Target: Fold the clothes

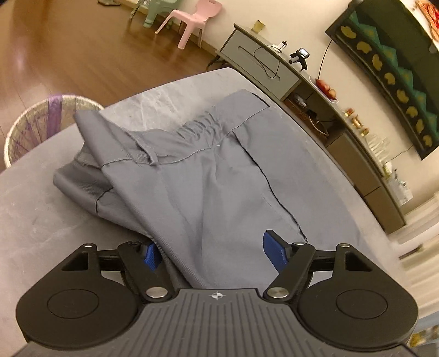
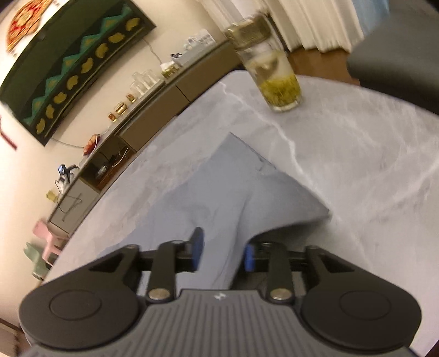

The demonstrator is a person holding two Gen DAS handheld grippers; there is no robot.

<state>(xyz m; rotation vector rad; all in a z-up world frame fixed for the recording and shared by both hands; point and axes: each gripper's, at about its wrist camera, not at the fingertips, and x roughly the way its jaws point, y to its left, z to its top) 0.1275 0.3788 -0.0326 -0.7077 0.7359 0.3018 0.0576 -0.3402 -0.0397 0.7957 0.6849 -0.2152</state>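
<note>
Grey trousers (image 1: pixel 197 170) lie on the grey marble table (image 1: pixel 33 208), waistband with elastic and belt loop at the far end. My left gripper (image 1: pixel 212 252) is wide open, its blue pads (image 1: pixel 274 251) either side of the near cloth, which passes between the fingers. In the right wrist view a trouser leg end (image 2: pixel 233 186) lies flat on the table (image 2: pixel 370 164). My right gripper (image 2: pixel 223 254) has its blue pads (image 2: pixel 197 247) partly apart with a raised fold of cloth running between them; the jaws do not look closed on it.
A glass jar of tea with leaves (image 2: pixel 274 66) stands on the table beyond the leg end. A woven basket (image 1: pixel 41 123) sits on the floor left of the table. A long sideboard (image 1: pixel 315 104) runs along the wall. Small plastic chairs (image 1: pixel 192 19) stand far back.
</note>
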